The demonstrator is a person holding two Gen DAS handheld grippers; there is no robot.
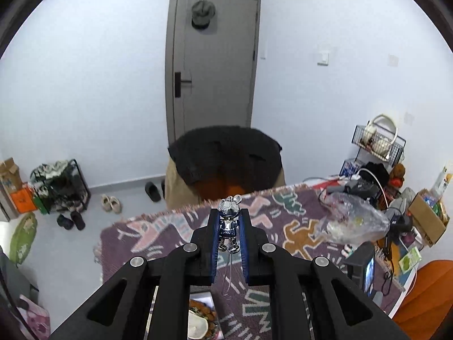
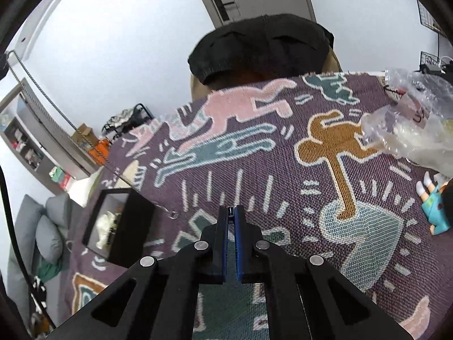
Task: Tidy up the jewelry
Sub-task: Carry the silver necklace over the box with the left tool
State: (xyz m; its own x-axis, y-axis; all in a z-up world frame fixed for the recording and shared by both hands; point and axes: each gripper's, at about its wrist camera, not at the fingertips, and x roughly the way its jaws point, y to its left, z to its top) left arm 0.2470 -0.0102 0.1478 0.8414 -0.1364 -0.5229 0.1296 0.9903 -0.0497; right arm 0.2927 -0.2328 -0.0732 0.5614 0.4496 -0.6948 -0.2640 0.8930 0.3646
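Note:
My left gripper [image 1: 230, 215] is shut on a silver and blue bear pendant [image 1: 230, 222], held well above the patterned cloth [image 1: 181, 226]. A thin chain [image 1: 228, 280] hangs down from the pendant. In the right wrist view a twisted chain [image 2: 56, 107] runs slanting from the upper left down to a clasp [image 2: 171, 213] lying on the cloth [image 2: 254, 153]. My right gripper [image 2: 232, 209] is shut and empty, just above the cloth. An open black jewelry box [image 2: 119, 223] with pale items inside sits to its left; its corner shows below my left gripper [image 1: 201, 316].
A crumpled clear plastic bag [image 1: 351, 221] lies at the right of the cloth, also in the right wrist view [image 2: 416, 124]. A small doll [image 2: 436, 201] lies at the right edge. A chair with a black garment [image 1: 226, 155] stands beyond the table. Cluttered boxes and cables [image 1: 396, 206] crowd the right.

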